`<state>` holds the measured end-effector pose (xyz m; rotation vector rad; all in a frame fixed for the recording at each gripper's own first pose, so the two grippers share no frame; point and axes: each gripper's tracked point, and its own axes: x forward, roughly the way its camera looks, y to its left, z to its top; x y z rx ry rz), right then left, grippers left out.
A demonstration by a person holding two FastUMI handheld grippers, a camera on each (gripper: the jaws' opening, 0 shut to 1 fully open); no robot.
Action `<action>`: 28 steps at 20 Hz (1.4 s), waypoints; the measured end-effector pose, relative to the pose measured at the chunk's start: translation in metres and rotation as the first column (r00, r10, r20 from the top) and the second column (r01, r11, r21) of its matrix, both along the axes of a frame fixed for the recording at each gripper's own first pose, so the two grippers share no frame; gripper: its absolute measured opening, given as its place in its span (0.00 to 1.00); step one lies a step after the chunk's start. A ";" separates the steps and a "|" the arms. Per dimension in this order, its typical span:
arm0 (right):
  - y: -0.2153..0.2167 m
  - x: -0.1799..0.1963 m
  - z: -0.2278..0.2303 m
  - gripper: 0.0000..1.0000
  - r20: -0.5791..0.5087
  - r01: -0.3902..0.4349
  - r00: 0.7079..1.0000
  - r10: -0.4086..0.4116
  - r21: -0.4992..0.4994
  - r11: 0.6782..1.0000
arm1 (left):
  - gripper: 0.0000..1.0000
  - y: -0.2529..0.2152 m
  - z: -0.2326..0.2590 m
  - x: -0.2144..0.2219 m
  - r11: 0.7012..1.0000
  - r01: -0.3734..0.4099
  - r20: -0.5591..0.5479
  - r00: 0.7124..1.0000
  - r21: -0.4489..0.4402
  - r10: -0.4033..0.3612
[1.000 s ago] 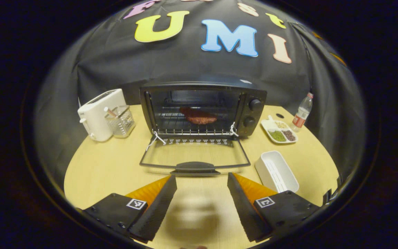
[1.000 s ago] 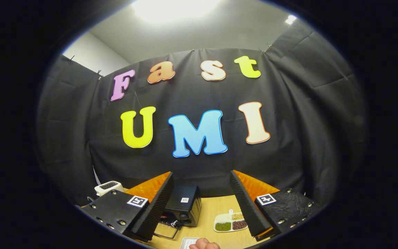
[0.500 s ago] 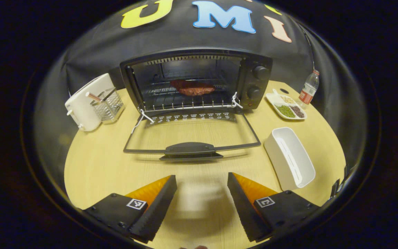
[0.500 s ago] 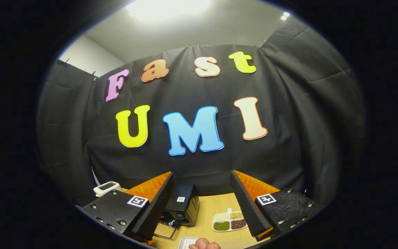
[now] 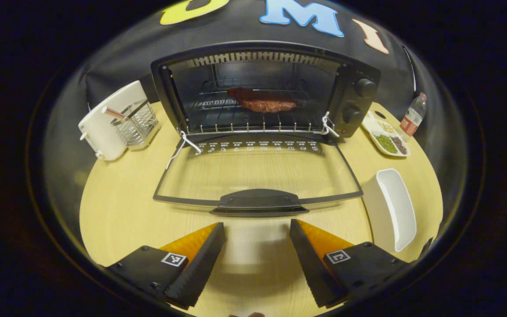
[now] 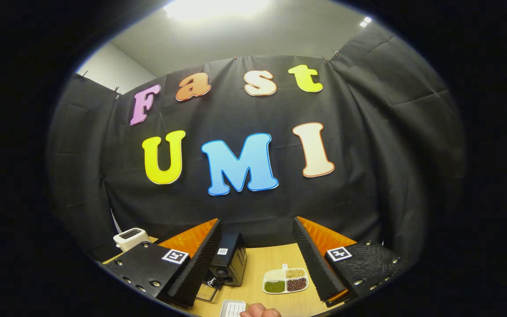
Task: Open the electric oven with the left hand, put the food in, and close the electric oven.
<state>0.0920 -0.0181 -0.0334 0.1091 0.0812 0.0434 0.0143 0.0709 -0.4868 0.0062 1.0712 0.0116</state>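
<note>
so the electric oven (image 5: pixel 262 92) sits at the far middle of the round wooden table (image 5: pixel 117 207), right up against the black cloth wall, and its glass door (image 5: pixel 258 171) is dropped all the way down flat toward the near side, with the dark handle (image 5: pixel 259 200) at its near edge. The food (image 5: pixel 262 100), a reddish-brown slab that looks like a steak, is lying on the wire rack (image 5: pixel 253 121) inside the cavity, a bit right of centre. Two knobs are on the oven's right panel

The left gripper (image 5: pixel 257 253) hovers low over the table just near of that door handle, lined up with it but not touching, fingers spread wide apart with nothing between them

Left of the oven there's a white toaster (image 5: pixel 104 121) with a little wire basket (image 5: pixel 138 127) just beside it. On the right, a white oblong tray (image 5: pixel 392 207) lies near the door's right corner, farther back is a divided dish (image 5: pixel 385 140) with green and dark beans, and a water bottle (image 5: pixel 413 116) past that

In the right gripper view the right gripper (image 6: pixel 258 259) is held up high, well back from the table, pointing mostly at the cloth wall. Its fingers are parted too, holding nothing. Between them, farther off, you can see the oven (image 6: pixel 229 259) from its side and the divided dish (image 6: pixel 286 280), plus a bit of a hand (image 6: pixel 260 311) at the very bottom edge
</note>
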 end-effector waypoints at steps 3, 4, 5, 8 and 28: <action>0.003 -0.001 0.000 0.98 -0.003 -0.004 1.000 0.004 -0.007 1.000 | 0.99 0.005 -0.004 0.005 1.000 0.001 -0.008 1.000 0.004 -0.001; 0.002 -0.001 -0.001 0.98 -0.003 -0.003 1.000 0.003 -0.017 1.000 | 1.00 0.004 -0.007 0.005 1.000 0.001 -0.016 1.000 -0.002 -0.001; 0.001 0.000 0.000 0.98 0.001 0.000 1.000 0.000 -0.027 1.000 | 1.00 0.004 -0.009 0.005 1.000 0.002 -0.019 1.000 -0.002 -0.002; 0.000 0.003 0.002 0.98 0.006 0.003 1.000 -0.003 -0.034 0.999 | 0.96 0.001 -0.012 0.008 0.999 0.028 -0.024 0.999 0.014 -0.028; 0.045 0.004 0.014 0.98 0.065 -0.097 0.993 0.103 -0.090 0.991 | 0.98 0.000 0.034 0.007 1.000 0.022 0.088 0.996 0.022 -0.024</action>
